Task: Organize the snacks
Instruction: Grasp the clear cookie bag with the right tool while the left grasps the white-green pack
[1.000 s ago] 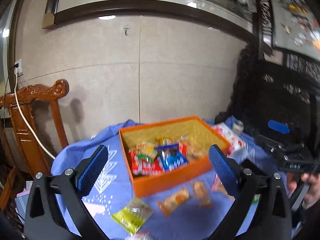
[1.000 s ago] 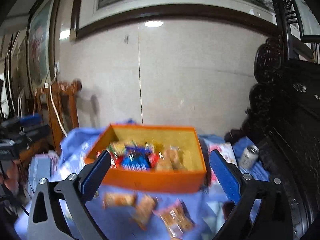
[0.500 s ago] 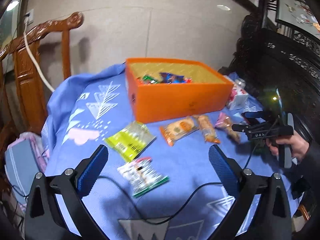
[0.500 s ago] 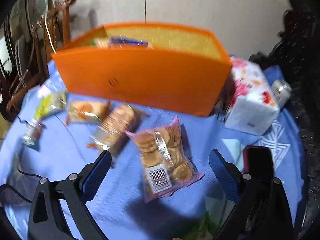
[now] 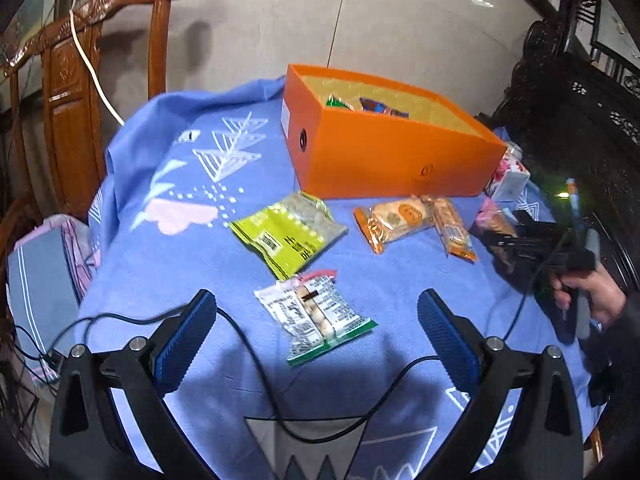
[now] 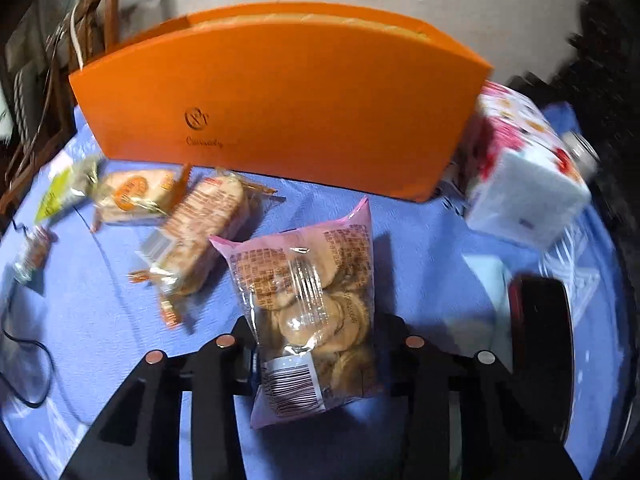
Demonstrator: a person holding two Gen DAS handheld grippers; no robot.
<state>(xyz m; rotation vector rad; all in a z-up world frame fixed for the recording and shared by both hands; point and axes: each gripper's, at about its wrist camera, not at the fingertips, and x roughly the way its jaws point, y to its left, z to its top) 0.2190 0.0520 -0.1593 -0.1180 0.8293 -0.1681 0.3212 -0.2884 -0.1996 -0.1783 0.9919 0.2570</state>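
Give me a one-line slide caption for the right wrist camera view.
Right gripper jaws closing on a pink cookie bag lying on the blue cloth before the orange box.

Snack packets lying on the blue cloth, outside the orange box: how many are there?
5: a green packet, a white-and-green packet nearest the left gripper, two orange cracker packets before the orange box, and a pink cookie bag between the closing right gripper jaws. More may be hidden.

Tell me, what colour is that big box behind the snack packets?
Orange box, plainest in the right wrist view.
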